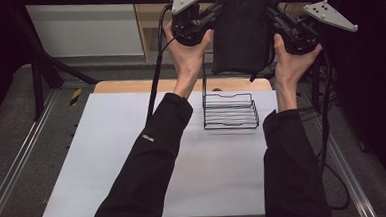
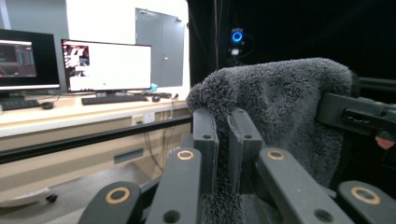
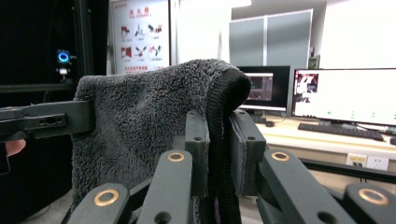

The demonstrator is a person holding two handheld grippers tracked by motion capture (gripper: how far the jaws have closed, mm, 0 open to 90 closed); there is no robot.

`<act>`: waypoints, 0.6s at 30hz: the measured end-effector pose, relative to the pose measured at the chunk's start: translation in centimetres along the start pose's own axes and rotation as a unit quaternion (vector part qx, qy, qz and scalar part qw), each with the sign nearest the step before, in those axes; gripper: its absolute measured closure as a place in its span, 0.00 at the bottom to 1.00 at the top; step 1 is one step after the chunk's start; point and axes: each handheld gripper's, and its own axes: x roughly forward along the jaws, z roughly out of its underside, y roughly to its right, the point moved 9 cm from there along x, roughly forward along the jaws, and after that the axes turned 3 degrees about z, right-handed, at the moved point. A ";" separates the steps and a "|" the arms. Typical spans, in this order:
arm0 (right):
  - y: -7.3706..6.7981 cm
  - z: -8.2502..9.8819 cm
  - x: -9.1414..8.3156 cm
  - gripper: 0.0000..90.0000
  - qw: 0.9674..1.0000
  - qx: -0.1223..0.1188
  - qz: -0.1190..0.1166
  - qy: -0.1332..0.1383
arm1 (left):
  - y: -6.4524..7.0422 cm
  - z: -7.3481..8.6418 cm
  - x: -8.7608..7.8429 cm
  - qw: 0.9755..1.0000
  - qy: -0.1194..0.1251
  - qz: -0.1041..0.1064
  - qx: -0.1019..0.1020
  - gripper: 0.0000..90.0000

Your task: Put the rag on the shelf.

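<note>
Towel: a dark grey fluffy towel (image 1: 241, 31) hangs in the air above the far edge of the worktop, stretched flat between the two tools, its lower edge hanging free just above the wire rack.
Towel texture: thick looped pile, seen close in the left gripper view (image 2: 280, 102) and in the right gripper view (image 3: 140, 112) — a knitted dark hem runs down its right edge there.
Left tool: the left tool (image 1: 211, 18) is clamped on the towel's upper left corner; in the left gripper view (image 2: 223, 140) its two black jaws stand close together with the cloth pinched between them.
Right tool: the right tool (image 1: 274, 15) is clamped on the upper right corner; in the right gripper view (image 3: 218, 140) the jaws press on the hem from both sides.
Hands: the left hand (image 1: 188, 53) and the right hand (image 1: 289, 66) are raised, palms turned toward each other, each gripping its tool's body from below; black sleeves (image 1: 148, 161) come in from the bottom.
Wire rack: a black wire rack (image 1: 230, 111) stands on the worktop below the towel, near the far edge — not touching the cloth as far as can be told.
Worktop: a white worktop (image 1: 108, 158) with a wooden strip along its far side.
Background: monitors (image 2: 107, 65) and a keyboard on a desk beyond the frame.
</note>
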 end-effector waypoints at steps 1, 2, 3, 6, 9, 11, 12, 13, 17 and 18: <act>0.1 0.3 0.2 0.88 1.000 0.000 -0.001 -0.005 | -0.2 0.3 0.1 1.000 0.000 0.000 -0.001 0.92; 0.1 0.5 0.2 0.88 1.000 -0.001 -0.002 -0.006 | -0.4 0.5 0.2 1.000 -0.002 0.000 -0.004 0.92; 0.2 0.7 0.3 0.88 1.000 -0.003 -0.005 -0.007 | -0.5 0.7 0.3 1.000 -0.001 0.003 -0.004 0.92; 0.2 1.3 0.4 0.88 1.000 -0.003 -0.008 -0.011 | -0.7 1.3 0.3 1.000 -0.003 0.005 0.000 0.92; 0.2 1.9 0.3 0.88 1.000 -0.003 -0.007 -0.016 | -0.9 1.8 0.4 1.000 -0.008 0.003 0.005 0.92; 0.1 2.2 0.4 0.88 1.000 -0.004 -0.009 -0.019 | -1.1 2.3 0.3 1.000 -0.011 0.003 0.007 0.92; 0.0 2.4 0.3 0.88 1.000 -0.004 -0.008 -0.020 | -1.1 2.5 0.3 1.000 -0.010 0.003 0.005 0.92; -0.1 2.5 0.3 0.88 1.000 -0.005 -0.008 -0.021 | -1.2 2.8 0.2 1.000 -0.013 0.003 0.006 0.92; -0.4 3.6 0.4 0.88 0.999 -0.004 -0.011 -0.036 | -1.8 3.9 0.1 1.000 -0.026 0.000 0.008 0.92; -0.4 4.0 0.4 0.88 0.999 -0.005 -0.011 -0.040 | -1.8 4.2 0.1 1.000 -0.029 0.002 0.009 0.92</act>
